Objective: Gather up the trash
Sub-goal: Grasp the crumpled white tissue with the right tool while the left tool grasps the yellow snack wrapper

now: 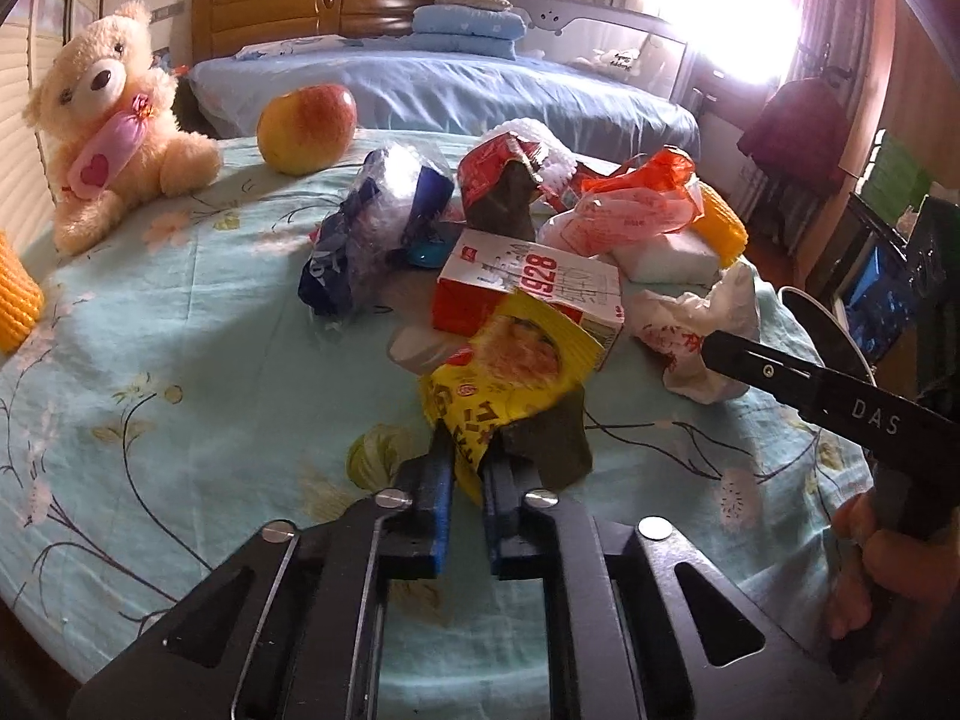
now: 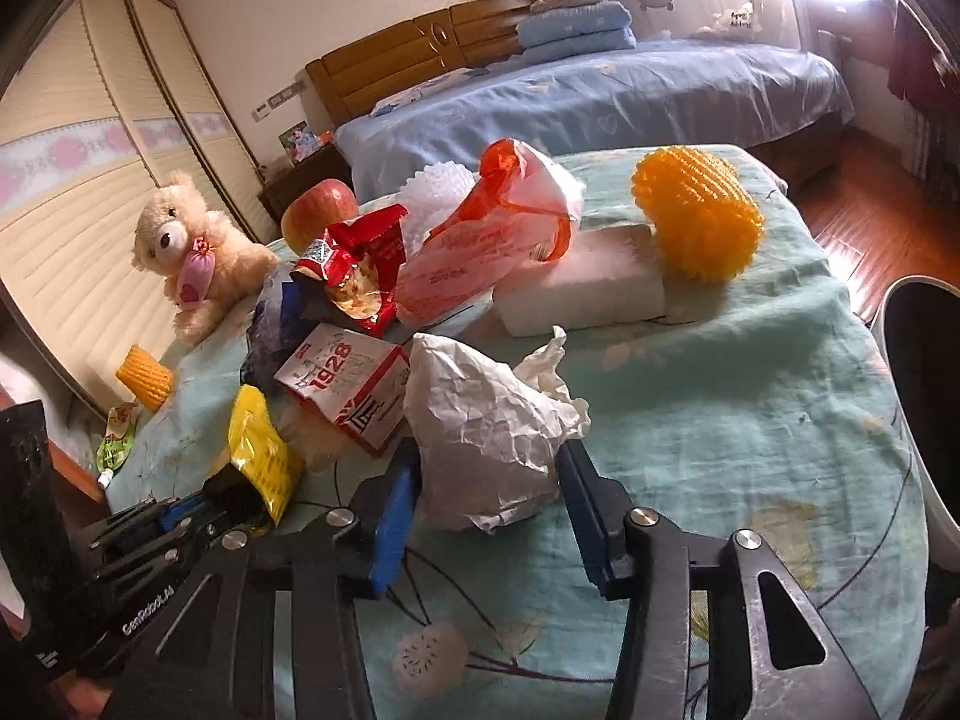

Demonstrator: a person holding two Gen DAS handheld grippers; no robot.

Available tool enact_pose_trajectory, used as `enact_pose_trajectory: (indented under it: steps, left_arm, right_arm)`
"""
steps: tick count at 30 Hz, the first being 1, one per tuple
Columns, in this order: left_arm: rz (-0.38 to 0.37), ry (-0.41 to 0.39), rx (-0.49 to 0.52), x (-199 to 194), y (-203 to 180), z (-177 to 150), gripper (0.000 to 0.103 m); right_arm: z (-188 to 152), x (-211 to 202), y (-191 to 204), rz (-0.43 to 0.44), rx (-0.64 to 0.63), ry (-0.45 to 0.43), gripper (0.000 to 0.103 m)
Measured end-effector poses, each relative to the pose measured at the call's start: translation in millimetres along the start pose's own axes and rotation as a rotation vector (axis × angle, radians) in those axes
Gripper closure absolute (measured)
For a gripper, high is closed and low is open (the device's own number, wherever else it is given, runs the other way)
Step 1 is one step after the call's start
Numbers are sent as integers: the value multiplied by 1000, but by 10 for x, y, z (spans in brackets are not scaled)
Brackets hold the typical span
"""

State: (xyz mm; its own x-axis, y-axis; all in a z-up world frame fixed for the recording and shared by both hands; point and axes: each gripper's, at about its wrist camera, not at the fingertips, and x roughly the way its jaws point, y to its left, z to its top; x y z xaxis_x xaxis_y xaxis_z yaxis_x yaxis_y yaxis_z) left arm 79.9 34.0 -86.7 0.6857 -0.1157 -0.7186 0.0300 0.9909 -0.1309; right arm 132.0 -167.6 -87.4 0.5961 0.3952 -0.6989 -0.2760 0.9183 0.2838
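Left wrist view: my left gripper [image 1: 467,468] is clenched on the near edge of the yellow snack wrapper [image 1: 510,378], whose body fans out ahead of the fingertips and leans on the red-and-white carton [image 1: 528,294] just beyond. The remaining trash pile lies farther ahead; the apple [image 1: 307,127] and teddy bear [image 1: 114,120] sit far ahead and to the left, and they are not trash. The grip catches only a narrow strip, so I judge a slow, straight lift is best to avoid tearing or slipping.

Right wrist view: my right gripper [image 2: 489,504] stands released, its blue pads on either side of the crumpled white paper [image 2: 480,438], which rests on the floral tablecloth [image 2: 750,420] between the fingers. The left pad looks close to touching; the right pad appears slightly apart. I should push a little deeper before closing, so the pads bite the bulk and not the loose lower folds. A dark-rimmed bin [image 2: 924,396] sits to the right of the fingers, the likely drop point.
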Motion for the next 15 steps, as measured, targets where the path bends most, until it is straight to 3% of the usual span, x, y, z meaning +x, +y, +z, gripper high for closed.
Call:
enact_pose_trajectory:
  steps: [15]
  left_arm:
    - [-89,-18,105,-74,-518,123,101]
  right_arm:
    - [-110,-522,-392,-45,93,-84,60]
